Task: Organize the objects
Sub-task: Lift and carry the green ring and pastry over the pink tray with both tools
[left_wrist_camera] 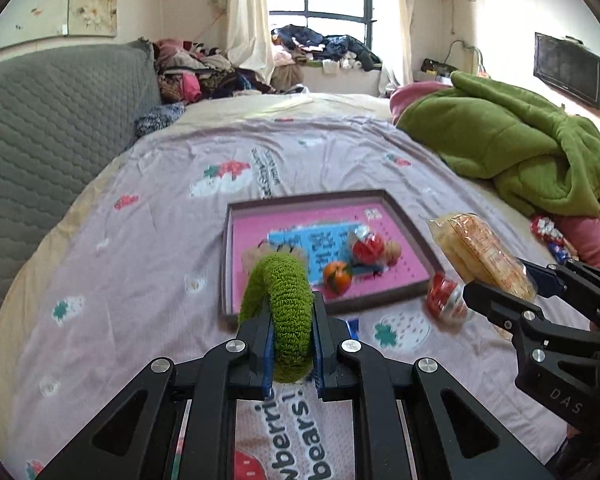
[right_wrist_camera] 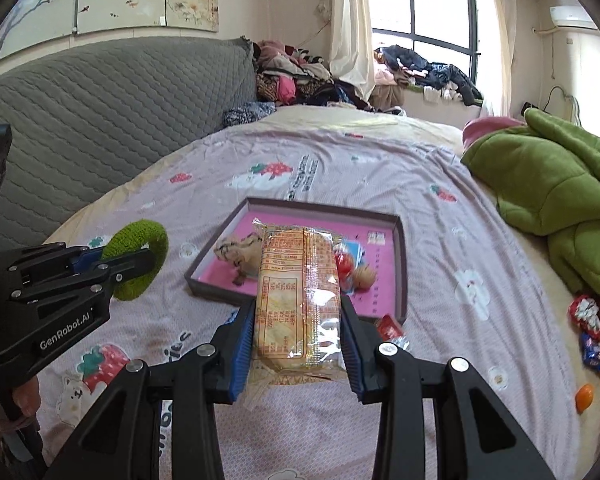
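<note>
- Pink-lilac strawberry-print bedsheet (right_wrist_camera: 360,184) covers the bed, which serves as the work area for sorting.
- Grey-rimmed shallow tray (left_wrist_camera: 410,222) with a pink floor lies mid-bed; it looks like the collecting place, already holding a small orange (left_wrist_camera: 337,276), a red wrapped sweet (left_wrist_camera: 366,245), a walnut (right_wrist_camera: 365,276) and a striped toy animal (right_wrist_camera: 238,254).
- Right tool (right_wrist_camera: 298,344) is clenched on a cellophane biscuit packet (right_wrist_camera: 298,292), held lengthwise above the tray's near edge, likely ready to go in.
- Left tool (left_wrist_camera: 293,344) grips a green crocheted ring (left_wrist_camera: 288,304) edgewise, lifted clear of the bed just short of the tray.
- Loose sweets (right_wrist_camera: 590,332) lie well apart at the right, apparently still unsorted.
</note>
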